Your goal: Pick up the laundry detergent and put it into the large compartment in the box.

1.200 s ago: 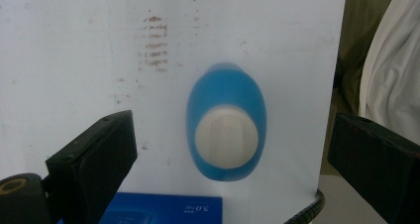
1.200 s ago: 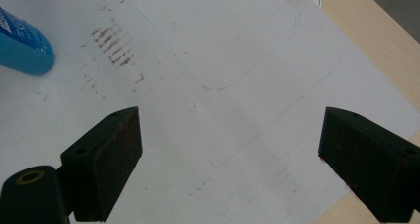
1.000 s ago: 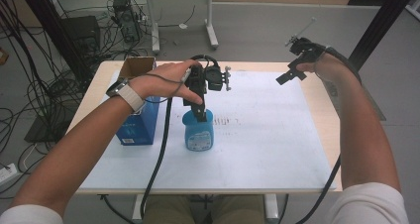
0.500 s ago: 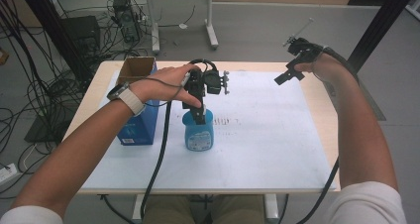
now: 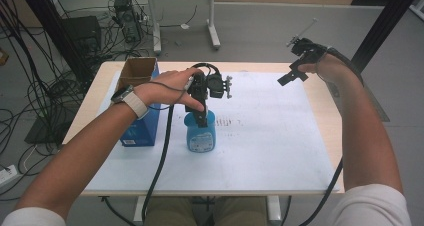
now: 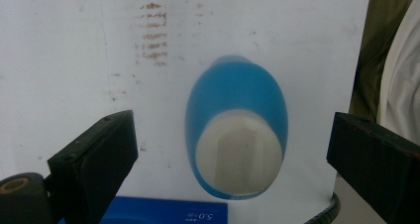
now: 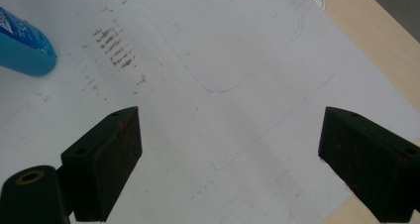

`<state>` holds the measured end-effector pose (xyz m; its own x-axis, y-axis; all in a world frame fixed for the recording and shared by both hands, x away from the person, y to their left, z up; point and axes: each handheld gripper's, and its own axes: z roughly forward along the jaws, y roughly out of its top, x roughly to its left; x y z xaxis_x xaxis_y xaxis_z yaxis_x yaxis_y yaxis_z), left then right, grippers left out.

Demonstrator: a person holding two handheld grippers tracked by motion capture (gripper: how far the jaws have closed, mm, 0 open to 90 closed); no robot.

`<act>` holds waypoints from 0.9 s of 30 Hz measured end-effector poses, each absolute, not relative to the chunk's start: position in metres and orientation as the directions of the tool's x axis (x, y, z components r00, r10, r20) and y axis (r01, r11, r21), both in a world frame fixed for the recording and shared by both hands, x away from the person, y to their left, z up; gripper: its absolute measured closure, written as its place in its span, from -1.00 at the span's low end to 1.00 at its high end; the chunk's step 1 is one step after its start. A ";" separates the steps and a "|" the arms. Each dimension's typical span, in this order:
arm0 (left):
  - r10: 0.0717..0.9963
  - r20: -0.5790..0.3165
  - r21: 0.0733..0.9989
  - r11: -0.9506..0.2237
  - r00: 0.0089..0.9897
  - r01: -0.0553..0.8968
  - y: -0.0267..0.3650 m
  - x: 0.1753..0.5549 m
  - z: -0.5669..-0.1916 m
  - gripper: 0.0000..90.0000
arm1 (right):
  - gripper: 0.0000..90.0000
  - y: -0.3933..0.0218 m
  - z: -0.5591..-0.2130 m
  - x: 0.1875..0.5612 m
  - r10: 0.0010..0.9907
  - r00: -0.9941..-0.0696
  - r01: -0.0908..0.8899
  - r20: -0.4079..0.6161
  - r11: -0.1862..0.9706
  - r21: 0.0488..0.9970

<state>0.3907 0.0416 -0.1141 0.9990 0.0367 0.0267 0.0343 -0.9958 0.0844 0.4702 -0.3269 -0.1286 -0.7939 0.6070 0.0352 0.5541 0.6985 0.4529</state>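
A person sits at a light wooden table [image 5: 95, 98] covered by a large white sheet [image 5: 270, 136], smooth and matt, marked near its middle with short rows of rusty brown smudges [image 5: 231, 122]. On the sheet stands a blue container [image 5: 200, 133], made of glossy, smooth plastic, with an oval outline and rounded sides, and a pale printed label on its front. Seen from straight above in the left gripper view, the container [image 6: 236, 130] has a wide open mouth with a pale, whitish inside. It stands upright near the middle of the table, just right of a blue cardboard box [image 5: 141, 118] whose brown flaps stand open.

The left gripper [image 5: 201, 117] hangs directly over the container, pointing down. Its two black, blocky jaws are spread wide, one on each side of the container's mouth, and grasp nothing.

The right gripper [image 5: 290, 77] is held high above the far right part of the table, well apart from the container. Its matt black jaws, speckled with reddish wear, are also spread wide with nothing between them but the sheet below
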 end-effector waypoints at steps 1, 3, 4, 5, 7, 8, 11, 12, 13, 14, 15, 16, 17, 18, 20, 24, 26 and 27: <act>0.037 0.026 0.087 -0.996 0.999 0.035 0.043 0.391 -0.115 -0.87 | -0.78 -0.327 -0.129 0.471 0.606 -0.795 0.553 0.035 0.699 0.453; 0.040 0.027 0.086 -0.996 0.999 0.037 0.043 0.391 -0.116 -0.87 | -0.78 -0.326 -0.129 0.471 0.605 -0.796 0.552 0.034 0.701 0.452; 0.040 0.027 0.086 -0.996 0.999 0.037 0.043 0.391 -0.116 -0.87 | -0.78 -0.326 -0.129 0.471 0.605 -0.796 0.552 0.034 0.701 0.452; 0.041 0.027 0.086 -0.996 0.999 0.039 0.044 0.391 -0.116 -0.86 | -0.78 -0.326 -0.129 0.471 0.605 -0.796 0.552 0.034 0.701 0.450; 0.043 0.029 0.091 -0.995 0.999 0.040 0.045 0.391 -0.116 -0.86 | -0.78 -0.325 -0.129 0.472 0.604 -0.796 0.553 0.034 0.703 0.448; 0.045 0.026 0.096 -0.994 0.999 0.043 0.047 0.392 -0.116 -0.86 | -0.78 -0.326 -0.129 0.471 0.605 -0.795 0.553 0.034 0.701 0.451; 0.047 0.025 0.096 -0.994 0.999 0.044 0.047 0.392 -0.116 -0.86 | -0.78 -0.326 -0.129 0.471 0.605 -0.795 0.552 0.034 0.701 0.452; 0.045 0.027 0.095 -0.995 0.999 0.042 0.046 0.392 -0.116 -0.86 | -0.78 -0.326 -0.129 0.471 0.607 -0.794 0.554 0.034 0.699 0.452; 0.045 0.027 0.095 -0.995 0.999 0.042 0.046 0.392 -0.116 -0.86 | -0.78 -0.326 -0.129 0.471 0.607 -0.794 0.554 0.034 0.699 0.452; 0.044 0.026 0.098 -0.994 0.999 0.041 0.047 0.392 -0.116 -0.86 | -0.78 -0.326 -0.129 0.471 0.607 -0.794 0.553 0.033 0.699 0.453; 0.044 0.026 0.098 -0.994 0.999 0.041 0.047 0.392 -0.116 -0.86 | -0.78 -0.327 -0.129 0.471 0.607 -0.794 0.553 0.033 0.699 0.454; 0.043 0.026 0.098 -0.994 0.999 0.041 0.047 0.392 -0.116 -0.86 | -0.78 -0.327 -0.129 0.471 0.610 -0.792 0.556 0.034 0.697 0.453; 0.043 0.027 0.098 -0.994 0.999 0.040 0.047 0.392 -0.116 -0.86 | -0.78 -0.327 -0.129 0.471 0.610 -0.792 0.556 0.034 0.697 0.453; 0.041 0.029 0.099 -0.994 0.999 0.038 0.047 0.391 -0.116 -0.86 | -0.78 -0.327 -0.129 0.471 0.610 -0.792 0.556 0.034 0.697 0.452; 0.039 0.029 0.103 -0.994 0.999 0.036 0.048 0.392 -0.117 -0.86 | -0.78 -0.327 -0.129 0.470 0.610 -0.792 0.556 0.034 0.697 0.453; 0.046 0.029 0.104 -0.994 0.999 0.042 0.049 0.392 -0.118 -0.86 | -0.78 -0.327 -0.128 0.470 0.607 -0.794 0.553 0.031 0.699 0.454; 0.046 0.029 0.103 -0.994 0.999 0.042 0.049 0.392 -0.118 -0.86 | -0.78 -0.327 -0.128 0.470 0.608 -0.793 0.554 0.032 0.697 0.455; 0.045 0.029 0.104 -0.994 0.999 0.042 0.049 0.392 -0.119 -0.86 | -0.78 -0.327 -0.128 0.470 0.610 -0.792 0.555 0.032 0.698 0.453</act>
<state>0.3916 0.0491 -0.1186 0.9985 0.0453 0.0293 0.0421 -0.9936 0.1045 0.4703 -0.3267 -0.1284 -0.7921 0.6095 0.0315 0.5549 0.6977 0.4532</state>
